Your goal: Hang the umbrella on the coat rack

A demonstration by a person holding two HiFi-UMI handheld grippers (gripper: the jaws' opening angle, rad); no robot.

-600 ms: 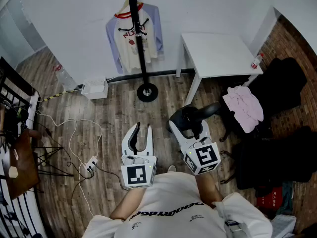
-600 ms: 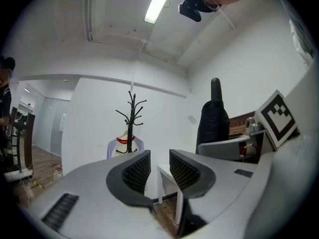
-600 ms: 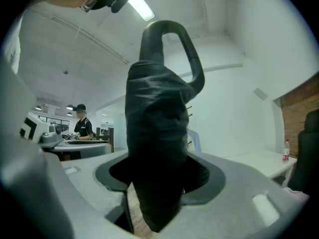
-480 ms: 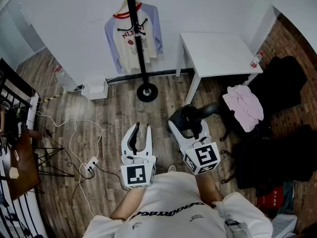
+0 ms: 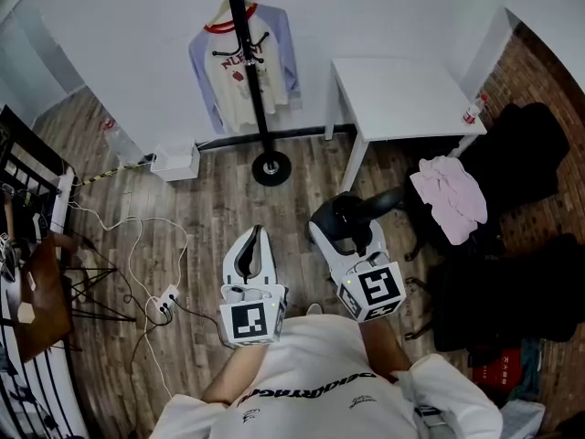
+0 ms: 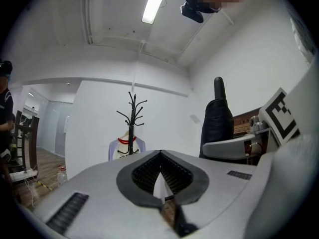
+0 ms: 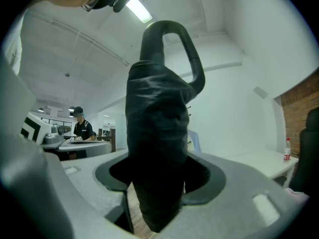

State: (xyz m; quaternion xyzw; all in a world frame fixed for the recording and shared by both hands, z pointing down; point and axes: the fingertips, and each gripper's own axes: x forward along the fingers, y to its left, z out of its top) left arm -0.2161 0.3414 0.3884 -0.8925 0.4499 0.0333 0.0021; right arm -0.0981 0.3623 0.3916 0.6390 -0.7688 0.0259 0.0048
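Observation:
The folded black umbrella (image 5: 358,214) stands upright between the jaws of my right gripper (image 5: 344,219), which is shut on it. In the right gripper view the umbrella (image 7: 157,133) fills the middle, and its looped handle (image 7: 174,44) rises above the jaws. The black coat rack (image 5: 245,71) stands ahead by the white wall, with a white and lilac shirt (image 5: 239,76) hanging on it and its round base (image 5: 271,168) on the wood floor. My left gripper (image 5: 257,233) is level beside the right one, shut and empty. In the left gripper view the coat rack (image 6: 132,116) shows beyond the left gripper (image 6: 159,158).
A white table (image 5: 402,94) stands right of the rack, with a bottle (image 5: 473,112) at its corner. A black chair holds a pink cloth (image 5: 450,196), and dark bags (image 5: 512,291) lie further right. A power strip (image 5: 165,305) with cables and a white box (image 5: 175,163) are on the left.
The left gripper's jaws, spread apart in the earlier frames, have closed together. The right gripper keeps its hold on the umbrella in the same place.

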